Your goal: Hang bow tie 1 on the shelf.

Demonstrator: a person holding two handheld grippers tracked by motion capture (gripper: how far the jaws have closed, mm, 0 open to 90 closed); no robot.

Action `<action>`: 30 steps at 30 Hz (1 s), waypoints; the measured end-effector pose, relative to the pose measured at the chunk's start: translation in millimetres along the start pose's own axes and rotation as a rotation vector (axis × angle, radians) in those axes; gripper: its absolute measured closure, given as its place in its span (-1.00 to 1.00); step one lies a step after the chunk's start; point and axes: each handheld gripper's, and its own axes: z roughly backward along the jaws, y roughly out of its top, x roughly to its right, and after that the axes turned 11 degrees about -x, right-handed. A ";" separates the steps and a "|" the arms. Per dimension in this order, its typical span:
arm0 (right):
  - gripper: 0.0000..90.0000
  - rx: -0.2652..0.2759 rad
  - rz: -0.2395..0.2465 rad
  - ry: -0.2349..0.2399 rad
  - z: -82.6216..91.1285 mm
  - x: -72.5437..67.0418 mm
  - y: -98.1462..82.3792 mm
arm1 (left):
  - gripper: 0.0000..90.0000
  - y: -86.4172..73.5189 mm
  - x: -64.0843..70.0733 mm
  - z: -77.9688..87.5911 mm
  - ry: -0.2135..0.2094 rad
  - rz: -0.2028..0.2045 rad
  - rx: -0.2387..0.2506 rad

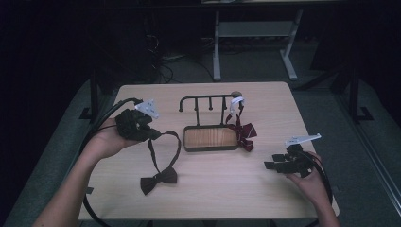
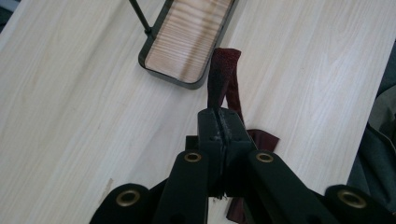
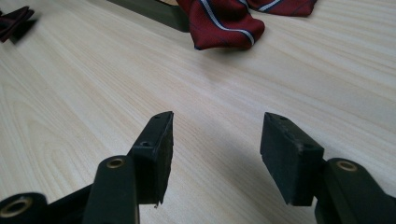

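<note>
Left gripper (image 2: 219, 122) clamps dark bow tie's strap (image 2: 223, 77), lifted over tabletop (image 1: 213, 189); bow (image 1: 159, 180) lies near front edge. Right gripper (image 3: 215, 149) wide apart, nothing between, low beside striped red tie (image 3: 224, 21) at hook rack (image 1: 210, 137).

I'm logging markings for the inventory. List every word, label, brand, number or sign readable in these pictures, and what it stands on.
None: no legible text in any view.
Dark brown bow tie with strap: plain fabric, no label showing.
Dark red striped tie: white stripes, no lettering.
Black metal rack with wooden tray base: unmarked.
Left gripper and right gripper: bare black jaws.
</note>
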 end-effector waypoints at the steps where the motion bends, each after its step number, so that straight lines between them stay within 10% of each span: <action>1: -0.02 0.001 0.002 0.000 0.0 0.4 -0.1 | 0.98 0.6 -0.4 0.3 0.000 0.002 0.001; 30: -0.02 0.005 0.003 0.003 0.9 0.7 -0.6 | 0.98 23.6 -20.9 9.0 0.007 0.014 -0.004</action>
